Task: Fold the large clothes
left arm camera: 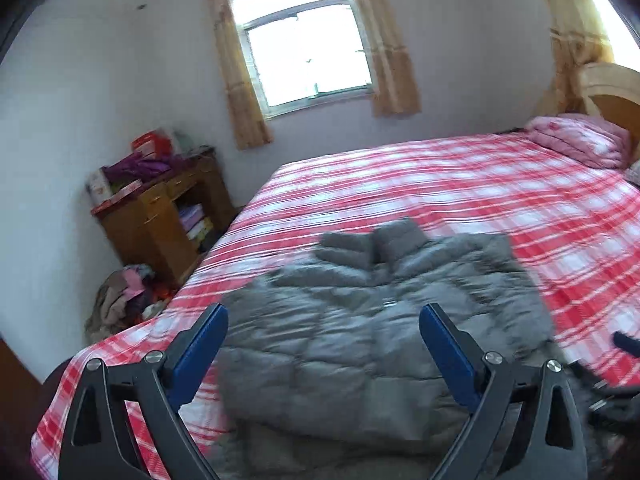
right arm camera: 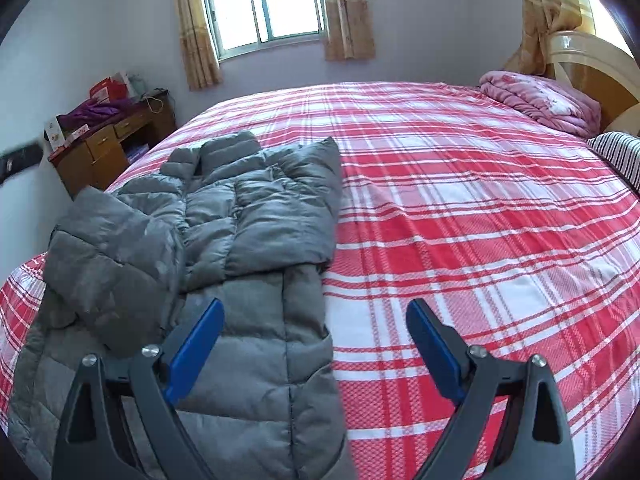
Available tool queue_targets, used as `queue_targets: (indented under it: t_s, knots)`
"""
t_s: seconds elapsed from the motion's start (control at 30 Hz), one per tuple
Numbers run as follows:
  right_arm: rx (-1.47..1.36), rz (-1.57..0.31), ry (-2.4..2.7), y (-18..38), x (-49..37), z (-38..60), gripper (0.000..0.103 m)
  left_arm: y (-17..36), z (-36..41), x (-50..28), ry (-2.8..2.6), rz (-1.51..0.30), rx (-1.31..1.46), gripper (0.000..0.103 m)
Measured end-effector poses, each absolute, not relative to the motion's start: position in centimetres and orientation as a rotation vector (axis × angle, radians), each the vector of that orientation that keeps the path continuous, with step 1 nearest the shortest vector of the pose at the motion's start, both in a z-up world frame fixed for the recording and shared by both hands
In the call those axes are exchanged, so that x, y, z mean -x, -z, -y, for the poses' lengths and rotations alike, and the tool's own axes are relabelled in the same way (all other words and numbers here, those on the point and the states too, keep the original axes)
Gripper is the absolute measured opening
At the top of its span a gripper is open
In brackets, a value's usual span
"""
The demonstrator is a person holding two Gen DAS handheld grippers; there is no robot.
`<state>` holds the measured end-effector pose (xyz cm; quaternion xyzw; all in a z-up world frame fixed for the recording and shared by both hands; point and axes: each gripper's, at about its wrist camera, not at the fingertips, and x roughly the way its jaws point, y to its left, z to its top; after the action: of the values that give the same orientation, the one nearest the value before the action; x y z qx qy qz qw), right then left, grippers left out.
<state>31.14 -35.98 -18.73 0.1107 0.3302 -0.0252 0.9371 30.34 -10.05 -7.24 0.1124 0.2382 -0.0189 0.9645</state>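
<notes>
A: Grey puffer jacket [right arm camera: 248, 216] flat on the bed's plaid sheet [right arm camera: 460, 208], near the foot edge, one sleeve folded across its front.

B: Left gripper [left arm camera: 323, 330]?

A: Jaws wide, nothing between them, above the jacket.

B: Right gripper [right arm camera: 315, 326]?

A: Jaws wide too, empty, over the jacket's hem edge and bare sheet.

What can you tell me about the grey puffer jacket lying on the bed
The grey puffer jacket is quilted in padded panels and looks soft and slightly shiny. It lies front up on the red plaid bedspread, collar toward the window, with both sleeves folded in over the body. Its lower part reaches the near bed edge. Nothing grips it: both tools are open above it.
</notes>
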Motion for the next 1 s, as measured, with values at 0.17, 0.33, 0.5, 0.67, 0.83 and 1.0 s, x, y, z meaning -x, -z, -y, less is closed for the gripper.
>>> queue_targets:
  t_s: [0.17,0.33,0.5,0.67,0.83,1.0]
  knots:
    - [-0.286,-0.682,-0.044,18.0,-32.7,34.2,0.095,11.1,2.3,-33.1,-0.122,-0.595,-0.174,0.097]
    - [-0.35,-0.782,-0.282,19.4,-35.9,29.2,0.095,15.8,-3.0,-34.1,-0.226,-0.711,-0.085,0.097]
    - [-0.328,-0.859,-0.325,20.6,-37.5,27.6,0.023,20.0,-5.3,-35.3,-0.321,-0.789,-0.085,0.097]
    - [-0.324,-0.795,-0.187,19.3,-36.0,32.2,0.018,22.2,-7.3,-35.7,-0.335,-0.85,-0.04,0.097]
    - [-0.28,-0.828,-0.113,20.3,-36.0,34.6,0.052,21.9,-7.4,-35.6,-0.295,-0.87,-0.035,0.097]
    - [-0.158,-0.752,0.002,17.0,-35.0,34.9,0.079,15.5,-7.2,-35.3,-0.174,-0.843,0.024,0.097]
